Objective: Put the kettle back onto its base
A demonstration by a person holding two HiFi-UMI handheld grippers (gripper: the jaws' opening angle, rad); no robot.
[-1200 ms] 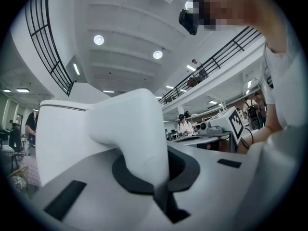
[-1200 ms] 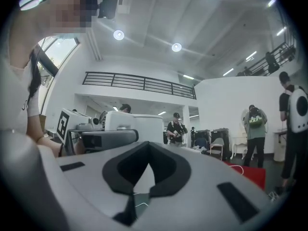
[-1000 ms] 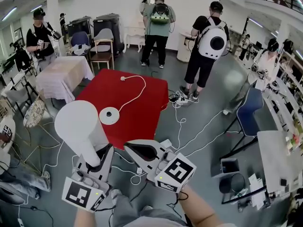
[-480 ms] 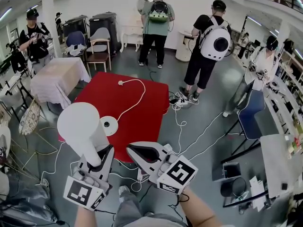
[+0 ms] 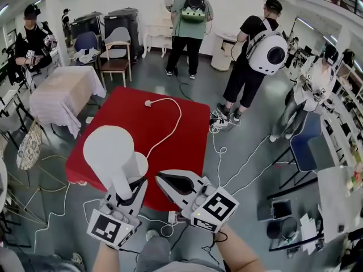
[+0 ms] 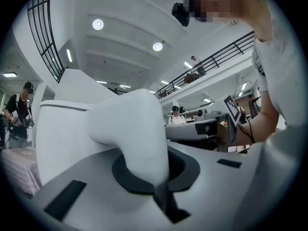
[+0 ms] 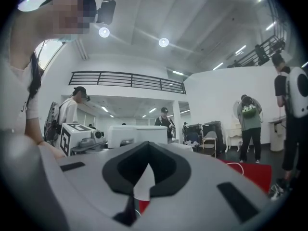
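White kettle (image 5: 110, 152): held off the surface, above the near edge of the red desk (image 5: 187, 135), lid end towards the head camera.

Left hand-held gripper (image 5: 130, 187): pinching the kettle's handle (image 6: 139, 138). The handle fills the notch between the jaws in the left gripper view.

Right hand-held gripper (image 5: 165, 180): jaws pressed together, nothing between them, just beside the kettle.

Round white base (image 5: 142, 164): on the desk by the near edge, mostly hidden behind the kettle body.

White cord (image 5: 170, 123): runs from the base towards the far edge and ends in a loose plug (image 5: 148, 102).

Hazards, as judged:
- The kettle blocks the head view of the base, so the lowering would be half blind. An off-centre landing would leave the kettle tilted on the base's rim.
- The only hold is on the handle, so the body may swing or rotate in the grip on contact.
- The base looks light and unanchored, so a sideways nudge could slide it. It sits close to the near edge and could go over.
- The closed right hand-held gripper could clip the cord and drag the base.
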